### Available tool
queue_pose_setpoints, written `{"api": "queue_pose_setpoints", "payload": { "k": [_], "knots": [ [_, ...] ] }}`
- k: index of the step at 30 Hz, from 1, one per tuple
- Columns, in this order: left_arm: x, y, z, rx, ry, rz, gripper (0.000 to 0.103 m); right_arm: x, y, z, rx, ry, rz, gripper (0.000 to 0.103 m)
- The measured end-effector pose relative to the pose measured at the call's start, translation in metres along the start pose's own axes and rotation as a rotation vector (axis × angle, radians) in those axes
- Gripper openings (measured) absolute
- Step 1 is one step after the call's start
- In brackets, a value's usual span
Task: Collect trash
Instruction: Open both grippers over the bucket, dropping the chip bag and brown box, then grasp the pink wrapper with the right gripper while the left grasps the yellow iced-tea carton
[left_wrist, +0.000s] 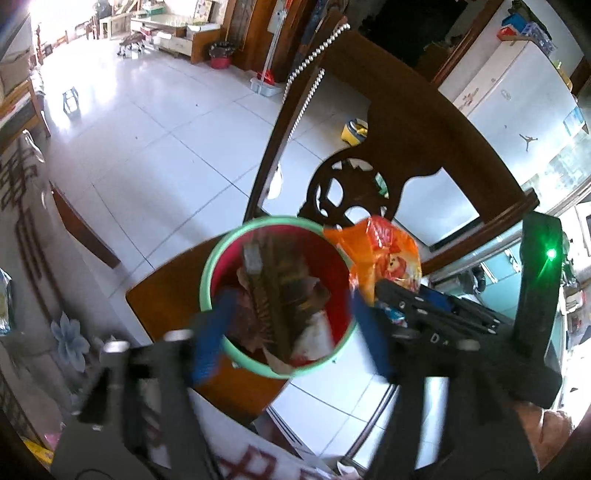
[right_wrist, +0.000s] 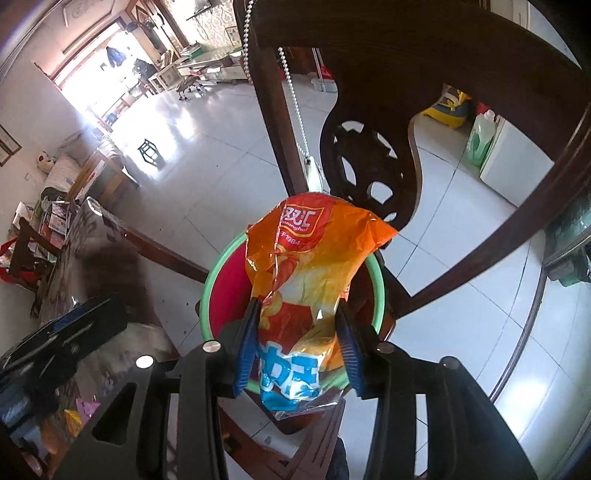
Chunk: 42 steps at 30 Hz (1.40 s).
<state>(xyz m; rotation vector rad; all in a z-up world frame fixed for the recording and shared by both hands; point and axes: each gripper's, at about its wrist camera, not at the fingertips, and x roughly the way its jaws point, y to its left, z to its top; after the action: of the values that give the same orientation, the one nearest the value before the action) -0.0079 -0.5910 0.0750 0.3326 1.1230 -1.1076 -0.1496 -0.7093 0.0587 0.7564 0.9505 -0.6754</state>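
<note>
Both pairs of tongs point down at a red bin with a green rim (left_wrist: 207, 273) that stands on the seat of a dark wooden chair (left_wrist: 417, 122). The left gripper (left_wrist: 291, 336) hangs directly over the bin's mouth, its blue fingers (left_wrist: 210, 339) spread apart with nothing between them; one finger shows over the near rim, the other over the right rim. Below and between those fingers the bin holds a heap of trash (left_wrist: 280, 295): brown and dark wrappers, a grey block-like piece and some pale paper, blurred and hard to sort out.

The right gripper (right_wrist: 297, 345) sits just to the right of the left one, also above the bin. An orange and yellow snack bag (right_wrist: 306, 258) with a blue lower band stands between its blue fingers (right_wrist: 245, 350), both of which touch the bag's sides; the bag rises ahead of the fingertips, over the far part of the bin opening, and is not yet inside. The white tiled floor (left_wrist: 155, 140) lies around the chair
</note>
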Motion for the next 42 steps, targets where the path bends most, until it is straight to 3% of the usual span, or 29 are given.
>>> {"api": "queue_pose_setpoints", "payload": {
  "k": [7,14,25,33,37,42],
  "knots": [
    [-0.013,0.012,-0.005,-0.008,-0.002,-0.009,0.070,-0.010,0.004,0.001,-0.001,-0.015,-0.010,0.046],
    [-0.068,0.044,-0.039,-0.078,-0.080,0.089,0.070,-0.023,0.042,-0.016,-0.072,0.006,0.050,0.046],
    [-0.176,0.135,-0.128,-0.394,-0.218,0.254,0.070,-0.024,0.174,-0.081,-0.336,0.113,0.220,0.049],
    [-0.216,0.217,-0.214,-0.659,-0.193,0.362,0.071,0.000,0.267,-0.160,-0.495,0.275,0.314,0.049],
    [-0.229,0.239,-0.245,-0.725,-0.188,0.380,0.071,0.010,0.293,-0.192,-0.509,0.337,0.335,0.049],
    [-0.234,0.257,-0.271,-0.794,-0.176,0.374,0.071,0.024,0.318,-0.217,-0.545,0.368,0.301,0.049]
  ]
}}
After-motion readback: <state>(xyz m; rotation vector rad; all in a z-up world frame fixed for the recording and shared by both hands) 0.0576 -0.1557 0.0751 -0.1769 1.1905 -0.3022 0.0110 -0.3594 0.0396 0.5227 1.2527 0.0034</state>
